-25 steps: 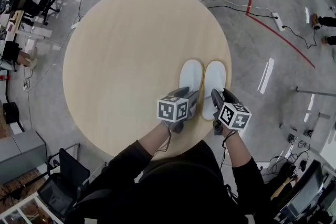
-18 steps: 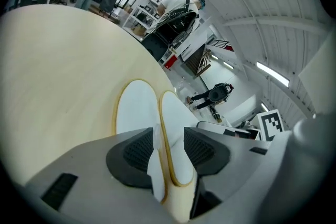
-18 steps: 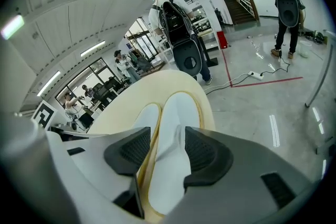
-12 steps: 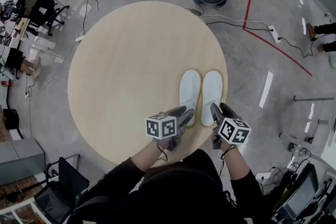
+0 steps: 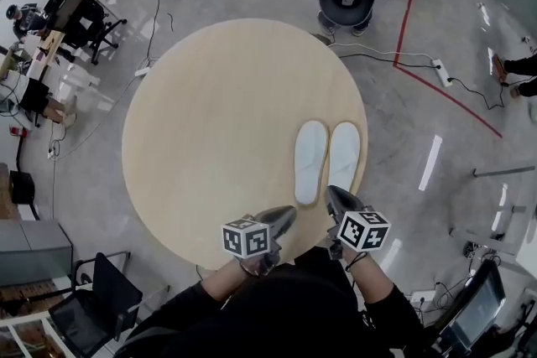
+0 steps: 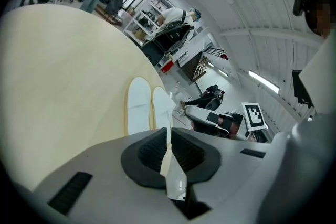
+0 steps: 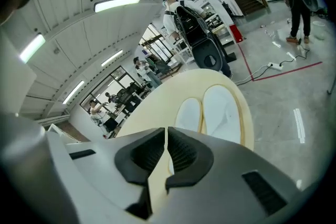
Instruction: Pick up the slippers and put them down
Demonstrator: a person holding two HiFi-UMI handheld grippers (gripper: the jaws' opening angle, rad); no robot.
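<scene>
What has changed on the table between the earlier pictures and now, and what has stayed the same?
The left gripper and the right gripper have drawn back from the heels of the slippers toward the person. Their jaws have just been closing, with nothing between them. The slippers lie side by side near the edge of the table, as before.

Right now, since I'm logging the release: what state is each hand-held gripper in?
Left hand-held gripper: jaws have just been closing, now shut, empty.
Right hand-held gripper: jaws have just been closing, now shut, empty.
</scene>
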